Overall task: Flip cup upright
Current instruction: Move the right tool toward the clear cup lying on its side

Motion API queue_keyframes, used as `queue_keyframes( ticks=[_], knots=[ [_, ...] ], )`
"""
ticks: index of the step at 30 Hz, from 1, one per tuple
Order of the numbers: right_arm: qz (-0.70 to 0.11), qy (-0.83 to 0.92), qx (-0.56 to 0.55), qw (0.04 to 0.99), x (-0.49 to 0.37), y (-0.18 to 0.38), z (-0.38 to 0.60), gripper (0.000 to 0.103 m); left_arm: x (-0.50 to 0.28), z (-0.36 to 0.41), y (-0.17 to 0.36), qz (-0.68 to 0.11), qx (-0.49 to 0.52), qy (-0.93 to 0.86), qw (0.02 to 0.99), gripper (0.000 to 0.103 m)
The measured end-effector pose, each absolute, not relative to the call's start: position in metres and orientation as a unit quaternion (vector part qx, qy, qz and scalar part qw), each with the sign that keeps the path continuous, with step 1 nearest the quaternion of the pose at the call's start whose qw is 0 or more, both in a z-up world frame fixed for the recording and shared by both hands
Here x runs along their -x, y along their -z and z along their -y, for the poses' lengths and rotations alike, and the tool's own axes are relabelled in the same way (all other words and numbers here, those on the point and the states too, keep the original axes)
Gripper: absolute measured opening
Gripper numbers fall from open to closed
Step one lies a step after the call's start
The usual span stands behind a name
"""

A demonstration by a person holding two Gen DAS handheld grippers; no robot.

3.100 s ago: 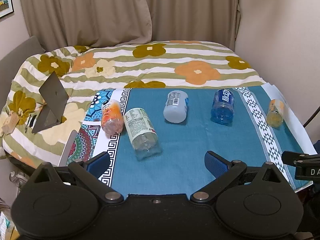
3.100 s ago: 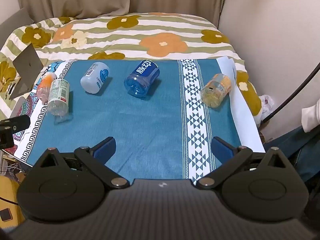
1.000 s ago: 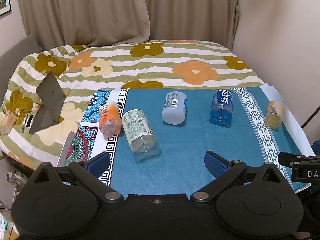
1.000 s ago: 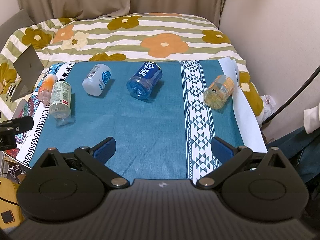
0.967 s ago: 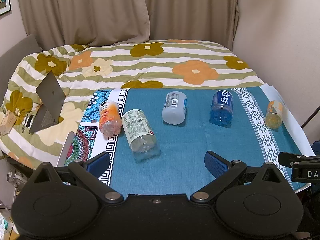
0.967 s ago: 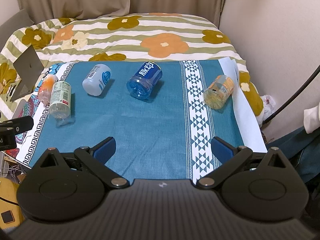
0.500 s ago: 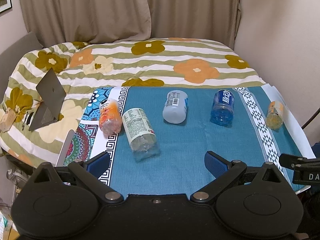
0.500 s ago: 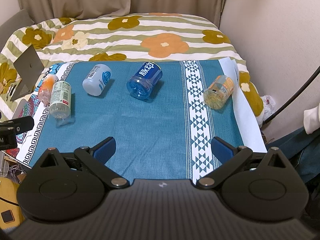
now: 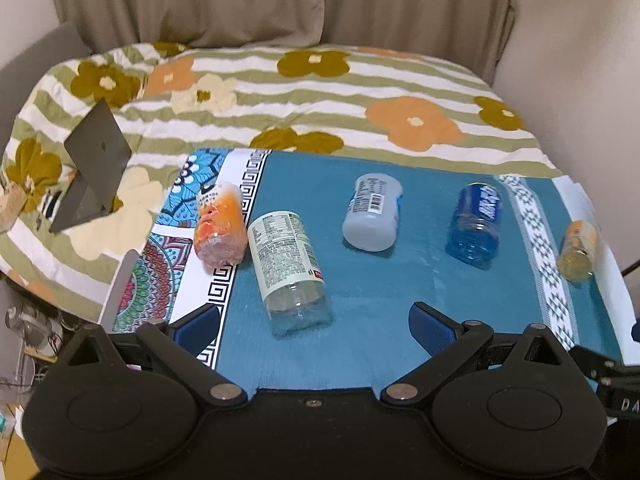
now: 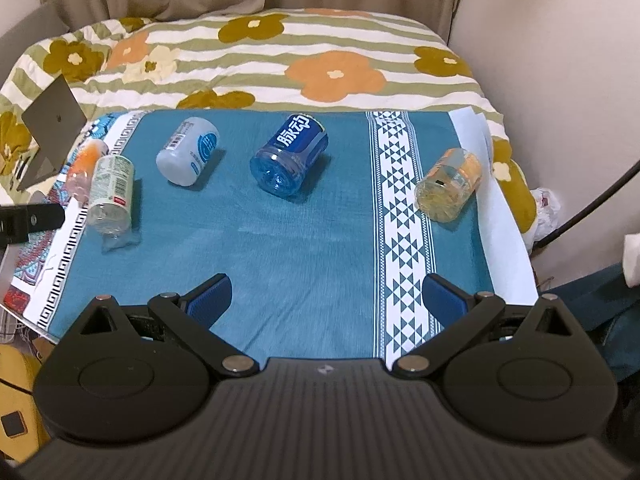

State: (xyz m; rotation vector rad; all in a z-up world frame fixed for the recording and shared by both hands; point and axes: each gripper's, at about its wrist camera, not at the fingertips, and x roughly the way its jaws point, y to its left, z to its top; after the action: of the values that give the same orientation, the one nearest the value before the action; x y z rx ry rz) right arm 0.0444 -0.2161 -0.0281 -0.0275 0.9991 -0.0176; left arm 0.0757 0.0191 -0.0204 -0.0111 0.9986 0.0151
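Note:
Several plastic cups cut from bottles lie on their sides on a teal cloth [image 9: 360,320]. From left: an orange cup [image 9: 220,227], a clear cup with a white label [image 9: 288,268], a whitish cup [image 9: 373,211], a blue cup [image 9: 476,220] and a yellow-orange cup [image 9: 577,250]. The right wrist view shows the same cups: clear [image 10: 111,196], whitish [image 10: 188,151], blue [image 10: 289,153], yellow-orange [image 10: 448,185]. My left gripper [image 9: 314,326] is open and empty just short of the clear cup. My right gripper [image 10: 326,296] is open and empty over the cloth's near part.
The cloth covers a table [image 10: 508,216] that stands against a bed with a flowered quilt [image 9: 320,92]. An open grey laptop [image 9: 94,166] lies on the bed at the left. A wall [image 10: 560,60] and a black cable [image 10: 592,208] are at the right.
The left gripper has moved forward toward the clear cup, which now looks larger and nearer. The right gripper has barely moved. Both stay open; no cup has moved.

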Motion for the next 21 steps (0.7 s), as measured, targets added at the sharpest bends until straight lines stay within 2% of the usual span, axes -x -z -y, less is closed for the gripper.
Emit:
queue_keyframes(
  ticks=[12, 15, 20, 21],
  knots=[
    [-0.513, -0.033, 0.038, 0.857, -0.110, 0.081, 0.207, 0.103, -0.157, -0.034, 0.078, -0.533, 0.051, -0.060, 0.843, 0.101],
    [-0.519, -0.044, 0.037, 0.853, -0.123, 0.091, 0.203, 0.103, -0.174, -0.038, 0.093, -0.547, 0.058, -0.076, 0.832, 0.095],
    [-0.530, -0.065, 0.043, 0.844, -0.141, 0.105, 0.197, 0.103, -0.192, -0.045, 0.112, -0.570, 0.073, -0.093, 0.813, 0.092],
    [-0.532, -0.069, 0.043, 0.843, -0.145, 0.107, 0.196, 0.103, -0.193, -0.045, 0.115, -0.574, 0.075, -0.095, 0.810, 0.088]
  ],
)
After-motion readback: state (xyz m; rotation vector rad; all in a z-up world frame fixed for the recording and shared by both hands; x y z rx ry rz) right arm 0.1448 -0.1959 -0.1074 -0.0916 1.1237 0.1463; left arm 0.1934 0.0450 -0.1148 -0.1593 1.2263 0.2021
